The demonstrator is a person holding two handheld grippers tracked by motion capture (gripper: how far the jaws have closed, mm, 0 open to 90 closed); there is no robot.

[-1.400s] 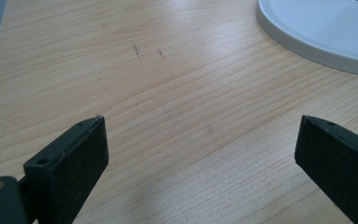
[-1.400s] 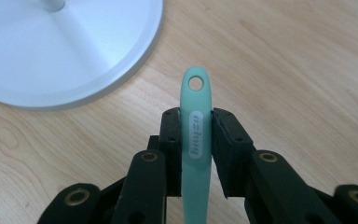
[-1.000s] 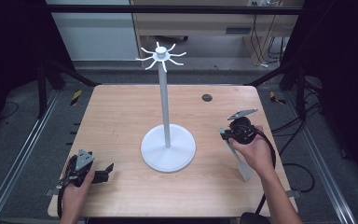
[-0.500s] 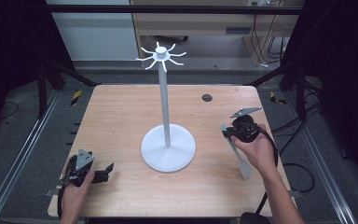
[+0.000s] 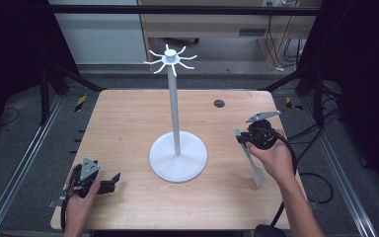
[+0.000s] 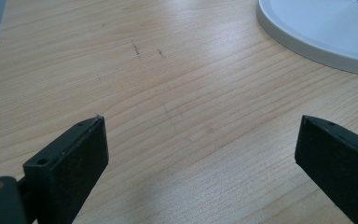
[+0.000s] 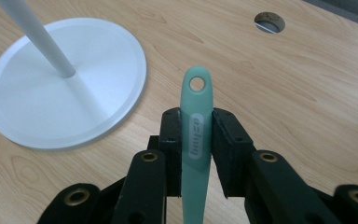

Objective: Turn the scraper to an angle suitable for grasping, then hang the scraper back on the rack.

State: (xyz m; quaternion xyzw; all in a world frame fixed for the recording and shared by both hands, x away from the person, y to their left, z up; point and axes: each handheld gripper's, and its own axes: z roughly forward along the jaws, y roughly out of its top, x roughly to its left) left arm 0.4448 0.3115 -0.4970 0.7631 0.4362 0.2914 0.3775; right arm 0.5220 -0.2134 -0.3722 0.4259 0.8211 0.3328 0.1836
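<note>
1. Right claw (image 7: 196, 135): I hold the mint-green spatula (image 7: 195, 140) clamped by its handle, above the surface (image 5: 128, 128), right of the white stand (image 5: 177, 157).
2. Left claw (image 6: 200, 149): I keep it wide, holding nothing, near the stand's base.

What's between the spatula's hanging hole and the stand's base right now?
Only bare wooden table separates the spatula from the stand base, as the right gripper view shows.

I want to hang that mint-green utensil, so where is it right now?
The mint-green utensil is clamped in the right gripper, at the table's right side, right of the white stand's base.
</note>
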